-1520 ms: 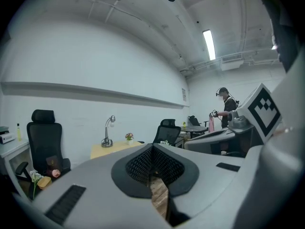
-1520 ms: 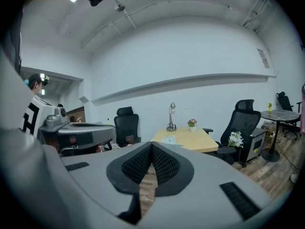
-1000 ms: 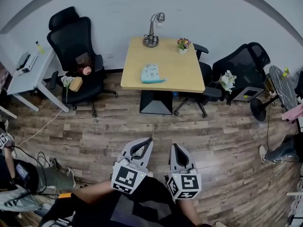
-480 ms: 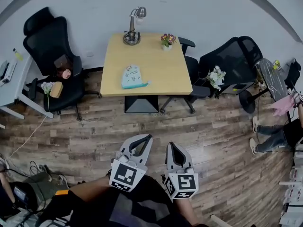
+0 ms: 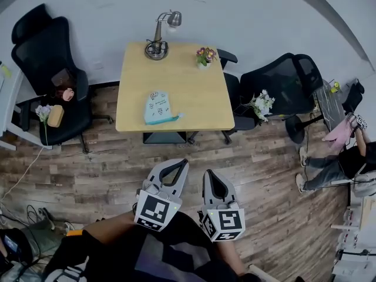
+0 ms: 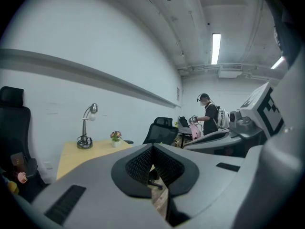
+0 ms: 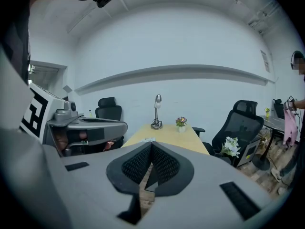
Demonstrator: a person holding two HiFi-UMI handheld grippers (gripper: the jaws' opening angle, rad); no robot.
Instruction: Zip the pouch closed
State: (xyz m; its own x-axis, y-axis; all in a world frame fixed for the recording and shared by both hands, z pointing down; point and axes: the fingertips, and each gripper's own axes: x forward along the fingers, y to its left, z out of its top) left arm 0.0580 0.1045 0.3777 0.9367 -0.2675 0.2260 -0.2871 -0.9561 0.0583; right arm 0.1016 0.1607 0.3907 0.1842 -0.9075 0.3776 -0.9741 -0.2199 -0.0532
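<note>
A light-blue patterned pouch [image 5: 158, 108] lies flat near the front edge of a square wooden table [image 5: 200, 98]. Both grippers hover over the wood floor, well short of the table and pointing toward it. My left gripper [image 5: 184, 163] is shut with nothing between its fingers, and its closed tips [image 6: 152, 146] meet in its own view. My right gripper [image 5: 206, 173] is beside it, also shut and empty [image 7: 151, 144]. The table [image 7: 183, 138] lies straight ahead in the right gripper view.
A desk lamp [image 5: 158, 37] and a small flower pot [image 5: 204, 56] stand at the table's far edge. Black office chairs flank it on the left [image 5: 50, 69] and the right [image 5: 276, 87]. A person [image 5: 338, 163] sits at the right. Cables [image 5: 35, 216] lie on the floor at the lower left.
The table and pouch have come nearer and slid left and down in the head view as I move toward them. Both grippers stay shut and side by side.
</note>
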